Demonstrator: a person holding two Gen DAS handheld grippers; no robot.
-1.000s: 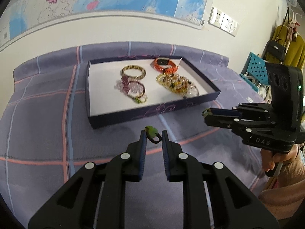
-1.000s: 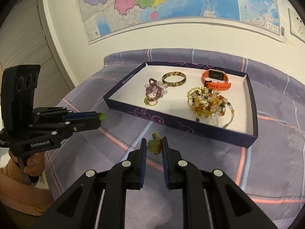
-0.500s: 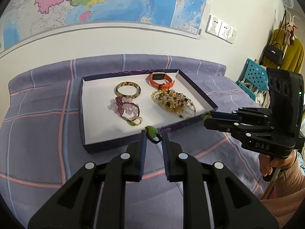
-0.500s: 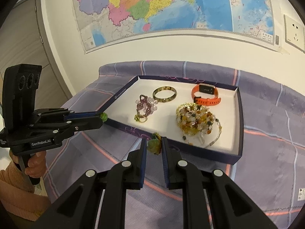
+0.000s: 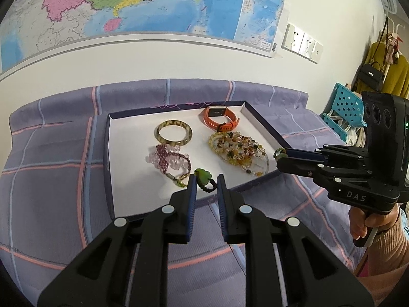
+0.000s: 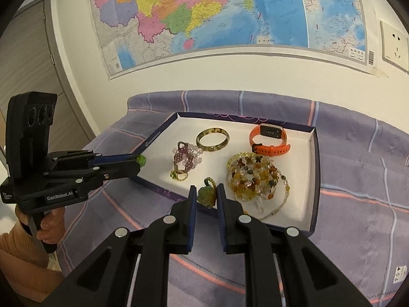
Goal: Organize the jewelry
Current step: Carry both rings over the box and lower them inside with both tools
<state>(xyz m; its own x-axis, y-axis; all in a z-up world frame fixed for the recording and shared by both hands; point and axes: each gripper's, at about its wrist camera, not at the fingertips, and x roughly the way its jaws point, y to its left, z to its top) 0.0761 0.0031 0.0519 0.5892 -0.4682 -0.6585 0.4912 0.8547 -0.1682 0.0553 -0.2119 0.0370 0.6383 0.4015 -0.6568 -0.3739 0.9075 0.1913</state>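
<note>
A green pendant [image 5: 203, 174] is being gripped by the left tool [image 5: 206, 183] and another [image 6: 206, 195], seemingly its pair, by the right tool [image 6: 206, 192], both being held just ahead over the tray [image 5: 265, 125], probably for setting down together.

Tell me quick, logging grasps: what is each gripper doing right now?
Left gripper: shut on a green pendant.
Right gripper: shut on a green charm.

Map [image 6: 230, 12] cropped by frame top
</note>
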